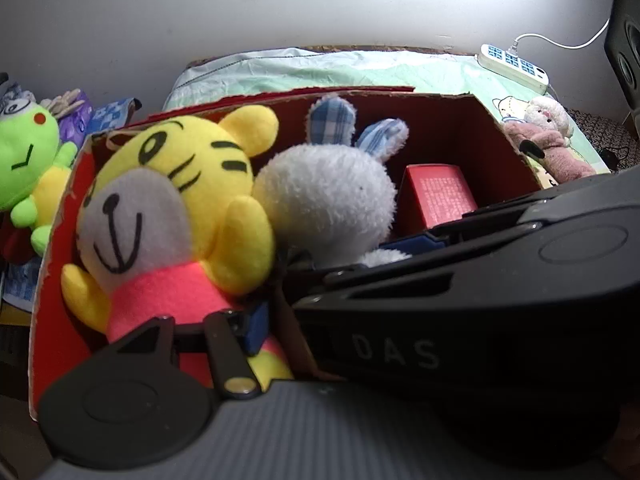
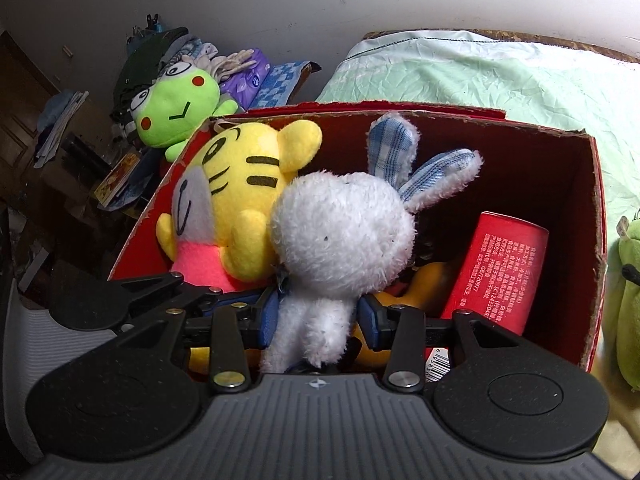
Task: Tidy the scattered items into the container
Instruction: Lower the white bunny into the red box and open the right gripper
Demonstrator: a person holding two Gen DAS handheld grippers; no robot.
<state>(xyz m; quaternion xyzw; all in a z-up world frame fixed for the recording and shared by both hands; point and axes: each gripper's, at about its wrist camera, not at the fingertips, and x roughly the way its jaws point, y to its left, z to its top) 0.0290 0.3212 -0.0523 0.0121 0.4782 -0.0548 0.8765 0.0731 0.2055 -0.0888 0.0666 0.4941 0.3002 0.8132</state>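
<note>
Right tool clamping white rabbit, left tool apparently gripping yellow tiger, over box

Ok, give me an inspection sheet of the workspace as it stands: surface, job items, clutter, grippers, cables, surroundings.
Surface: bed with a green sheet.
Job's things: red cardboard box on the bed; yellow tiger plush and white rabbit plush hang inside it, above a red packet; pink plush lies outside on the sheet.
Clutter: green frog plush and piled bags beside the box.
Grippers: left hand-held gripper shut on the tiger's body; right hand-held gripper shut on the rabbit's body.
Cables: white power strip with its lead, on the sheet by the wall.
Surroundings: pale wall; dark speaker at right.
</note>
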